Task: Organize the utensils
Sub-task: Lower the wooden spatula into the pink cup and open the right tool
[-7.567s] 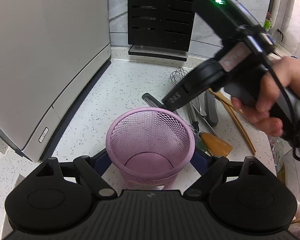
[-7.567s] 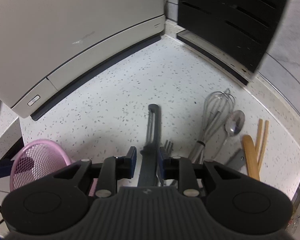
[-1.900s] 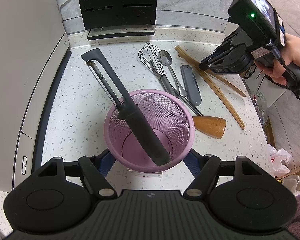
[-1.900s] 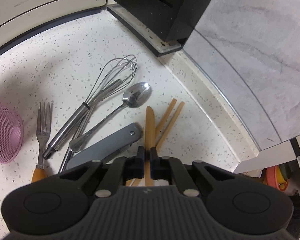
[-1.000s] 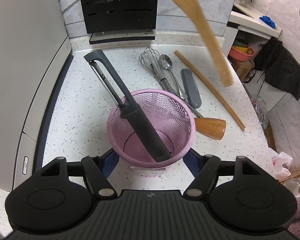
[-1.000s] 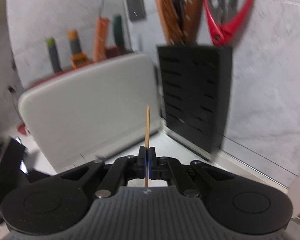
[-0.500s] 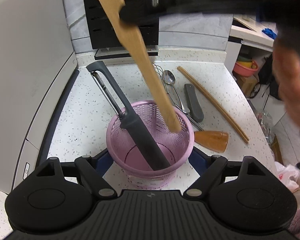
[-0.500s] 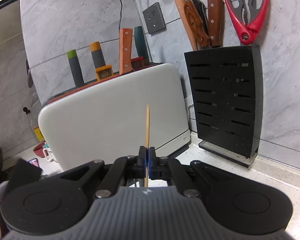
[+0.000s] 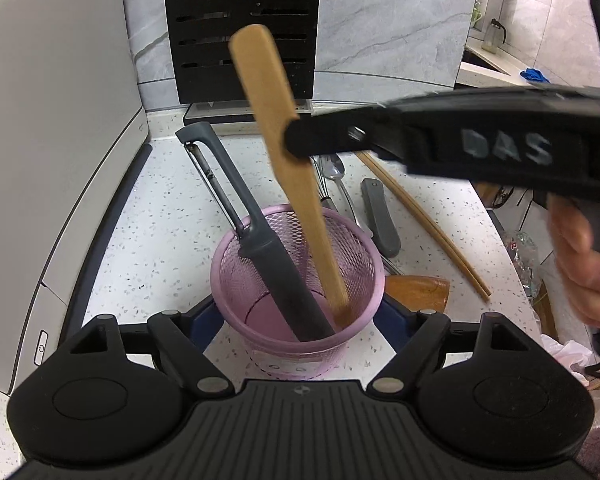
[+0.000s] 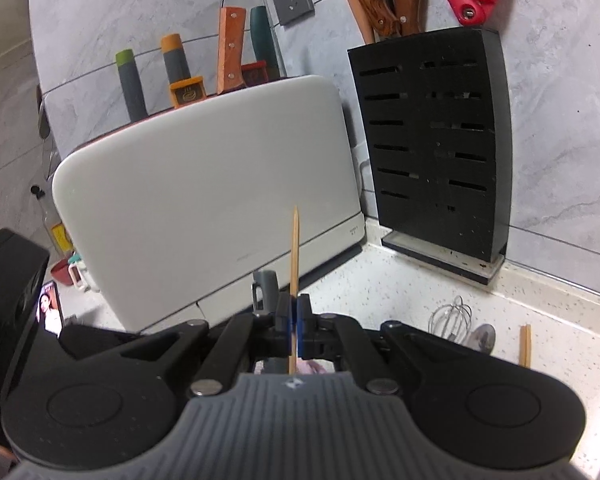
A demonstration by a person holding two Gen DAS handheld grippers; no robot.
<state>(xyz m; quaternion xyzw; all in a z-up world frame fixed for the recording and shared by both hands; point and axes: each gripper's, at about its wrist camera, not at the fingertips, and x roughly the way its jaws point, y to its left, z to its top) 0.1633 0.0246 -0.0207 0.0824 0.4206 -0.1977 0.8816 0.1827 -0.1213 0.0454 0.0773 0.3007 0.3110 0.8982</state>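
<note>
Two blue-padded fingers of the right gripper (image 10: 295, 322) pinch a flat wooden spatula (image 9: 288, 168), its lower end inside the pink mesh cup (image 9: 296, 276) beside a grey peeler (image 9: 256, 232). Left gripper (image 9: 298, 312) brackets the cup, jaws just closing, contact unclear.

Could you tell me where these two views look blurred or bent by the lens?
Left wrist view: the flat wooden spatula smears towards its lower end inside the pink mesh cup, and the grey appliance's edge bows from fisheye distortion. Right wrist view: sharp enough overall, though the slotted black knife block leans and curves near the frame's edge.
</note>
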